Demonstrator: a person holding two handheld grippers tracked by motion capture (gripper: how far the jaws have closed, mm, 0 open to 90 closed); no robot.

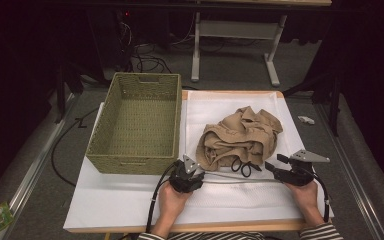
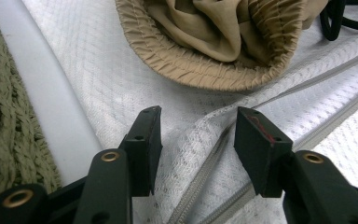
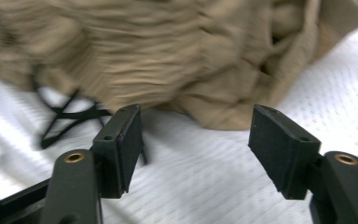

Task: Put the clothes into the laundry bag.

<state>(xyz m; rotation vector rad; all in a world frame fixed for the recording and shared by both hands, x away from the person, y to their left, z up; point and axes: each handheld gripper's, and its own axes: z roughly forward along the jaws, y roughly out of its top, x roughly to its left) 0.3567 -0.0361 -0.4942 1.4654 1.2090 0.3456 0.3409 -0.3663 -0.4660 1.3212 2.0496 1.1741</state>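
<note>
The left gripper (image 2: 193, 128), jaws apart over a raised fold beside the zipper (image 2: 200, 179) of a white quilted mesh bag (image 1: 230, 107), looks set to pinch it; the right gripper (image 3: 193, 135), equally wide, faces the crumpled tan garment (image 1: 241, 136) lying on that bag on the tabletop (image 1: 130, 227). Likely next comes opening the bag; the stiff woven green basket (image 1: 136, 130) sits left, black cords (image 1: 242, 167) trail from the shirred cloth

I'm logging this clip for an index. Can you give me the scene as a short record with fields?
surface: white mesh bag with a zipper, on a white sheet
garment: crumpled tan clothing with a black cord, lying on the bag
basket: woven green basket, empty, left of the garment
left gripper: open, straddling a raised fold by the zipper
right gripper: open, facing the garment
</note>
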